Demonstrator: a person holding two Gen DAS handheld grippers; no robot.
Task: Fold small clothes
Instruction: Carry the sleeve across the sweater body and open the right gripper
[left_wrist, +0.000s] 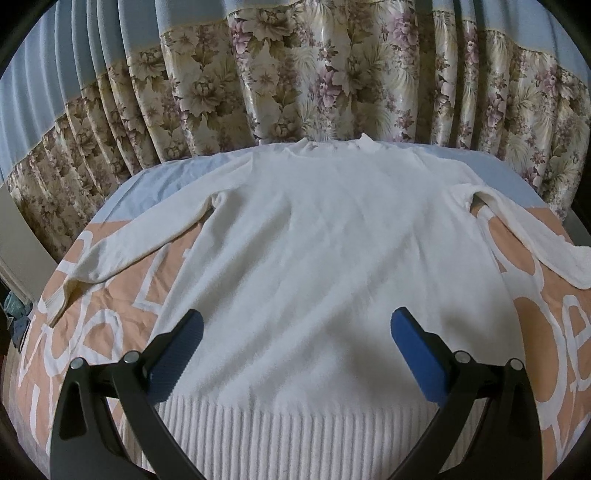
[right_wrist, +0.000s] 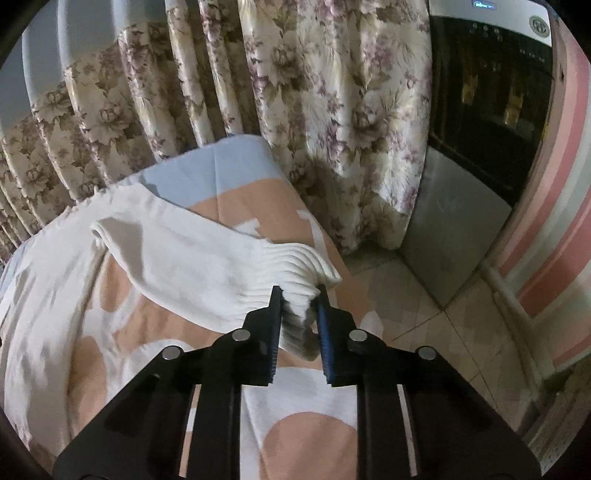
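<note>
A white knit sweater (left_wrist: 314, 236) lies flat on the bed, ribbed hem nearest me, collar at the far edge, both sleeves spread outward. My left gripper (left_wrist: 297, 321) is open and empty, its blue pads hovering over the lower body of the sweater above the hem. My right gripper (right_wrist: 299, 299) is shut on the ribbed cuff (right_wrist: 295, 273) of the sweater's right sleeve (right_wrist: 177, 251) and holds it slightly lifted above the bed near its right edge.
The bed cover (left_wrist: 122, 295) is peach with white letters and a pale blue band at the far end. Floral curtains (left_wrist: 295, 74) hang behind the bed. To the right are a tiled floor (right_wrist: 424, 295) and a dark glass-fronted cabinet (right_wrist: 487, 110).
</note>
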